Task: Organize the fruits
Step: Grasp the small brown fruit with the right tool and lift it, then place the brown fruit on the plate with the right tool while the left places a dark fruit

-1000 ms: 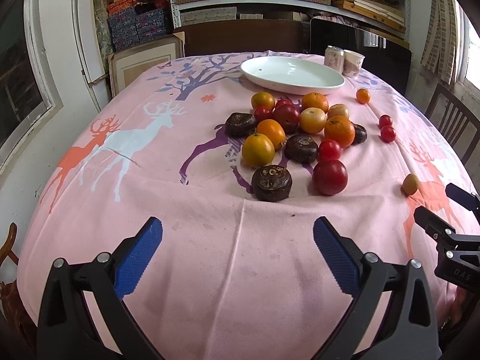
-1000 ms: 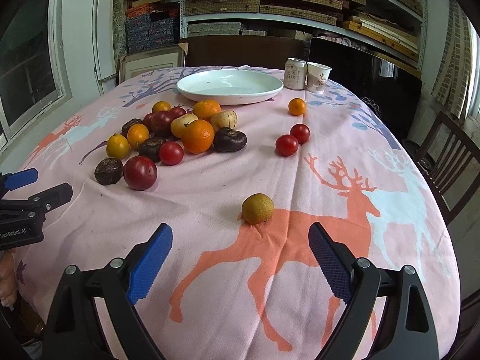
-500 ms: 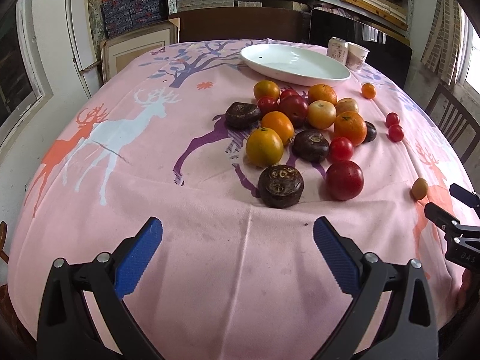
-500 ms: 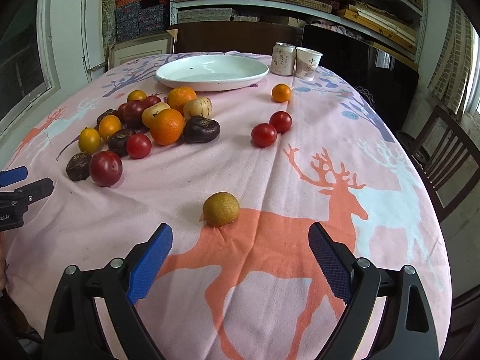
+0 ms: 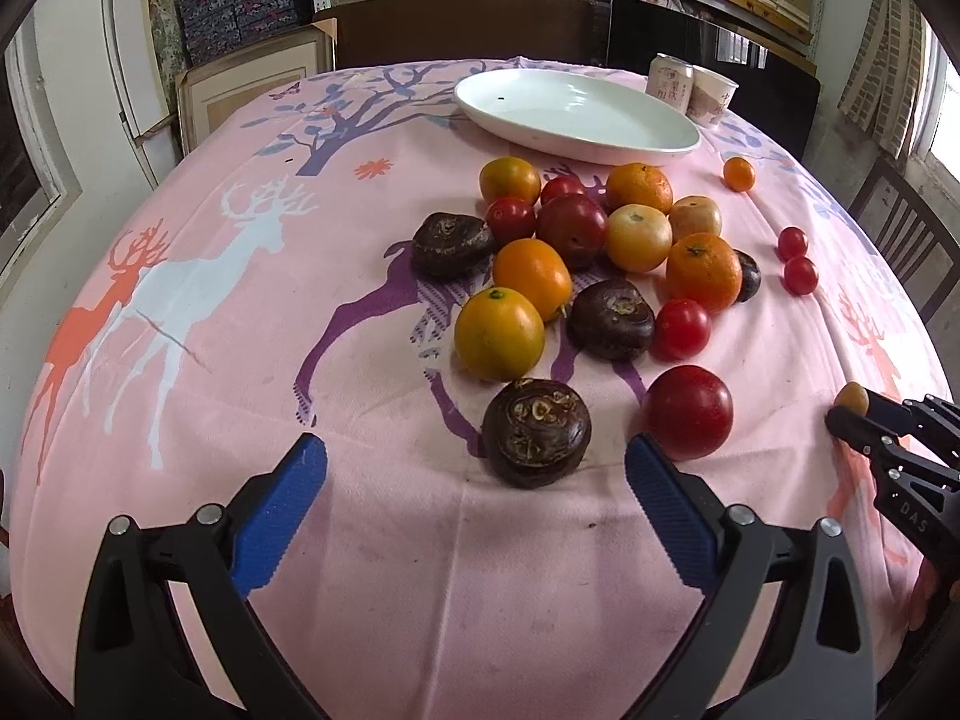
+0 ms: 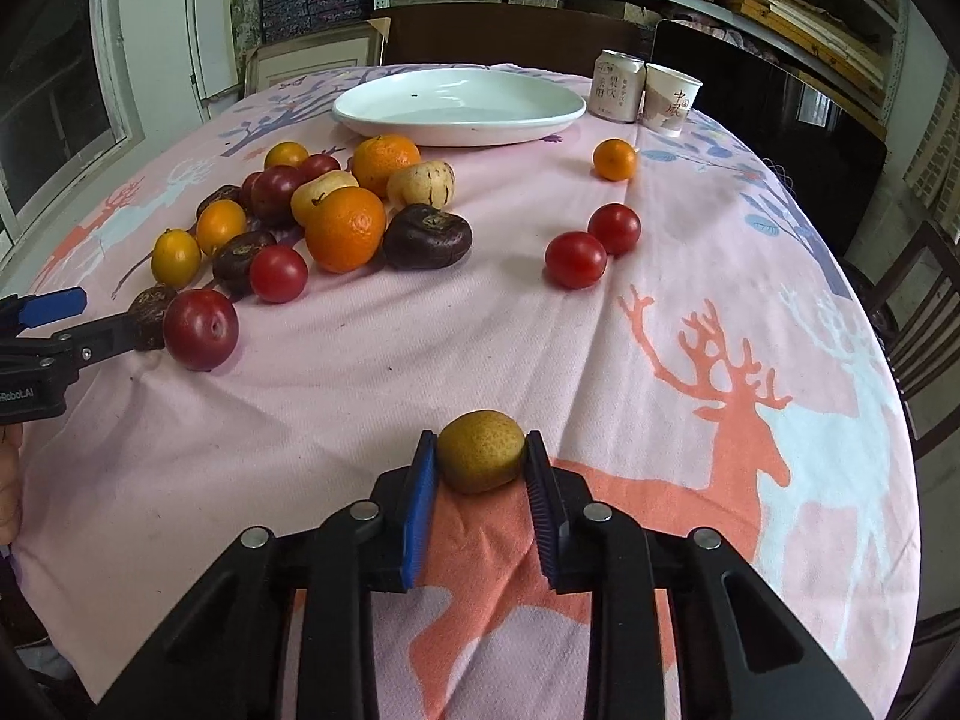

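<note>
The right gripper (image 6: 480, 465) clamps its blue pads on a small yellow-brown round fruit (image 6: 480, 459) resting on the pink deer-print tablecloth (image 6: 690, 276). The left gripper (image 5: 474, 474), fingers apart, sits near a dark brown wrinkled fruit (image 5: 536, 432).

Both wrist views look low across the table (image 5: 198, 276), sharing the fruit pile (image 5: 576, 276) and plate (image 6: 459, 102).

Right claw (image 6: 480, 468) has advanced and closed onto the yellow-brown fruit (image 6: 480, 450); left claw (image 5: 474, 468) has moved nearer the fruit pile (image 5: 594, 258).
</note>
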Action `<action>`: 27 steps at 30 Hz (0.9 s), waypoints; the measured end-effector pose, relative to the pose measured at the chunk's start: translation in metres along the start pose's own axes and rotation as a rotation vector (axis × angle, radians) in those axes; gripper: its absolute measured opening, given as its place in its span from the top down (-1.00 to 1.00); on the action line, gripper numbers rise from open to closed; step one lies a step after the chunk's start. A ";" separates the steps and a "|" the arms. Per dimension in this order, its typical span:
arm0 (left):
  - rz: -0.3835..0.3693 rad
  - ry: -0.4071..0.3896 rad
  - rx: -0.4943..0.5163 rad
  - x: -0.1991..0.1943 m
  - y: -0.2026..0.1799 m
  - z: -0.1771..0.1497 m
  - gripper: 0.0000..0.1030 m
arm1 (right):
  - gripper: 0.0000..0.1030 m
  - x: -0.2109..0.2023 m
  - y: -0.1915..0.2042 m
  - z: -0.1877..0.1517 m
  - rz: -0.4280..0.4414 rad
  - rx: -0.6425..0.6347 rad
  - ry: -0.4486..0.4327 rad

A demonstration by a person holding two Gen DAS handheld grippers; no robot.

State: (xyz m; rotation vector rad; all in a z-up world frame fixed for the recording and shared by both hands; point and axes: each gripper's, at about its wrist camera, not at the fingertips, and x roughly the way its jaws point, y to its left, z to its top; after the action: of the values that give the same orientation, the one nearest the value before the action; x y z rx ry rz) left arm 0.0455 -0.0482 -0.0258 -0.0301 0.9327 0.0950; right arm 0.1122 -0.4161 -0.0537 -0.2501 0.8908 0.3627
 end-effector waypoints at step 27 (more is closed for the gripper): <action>-0.153 -0.139 0.113 -0.036 -0.011 0.065 0.23 | 0.43 -0.066 -0.032 0.066 0.096 -0.004 -0.281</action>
State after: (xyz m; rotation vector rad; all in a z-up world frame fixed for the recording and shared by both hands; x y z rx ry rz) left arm 0.0775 -0.0572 0.0420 0.0100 0.7925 -0.0960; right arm 0.1345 -0.4352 0.0406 -0.1556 0.6260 0.4766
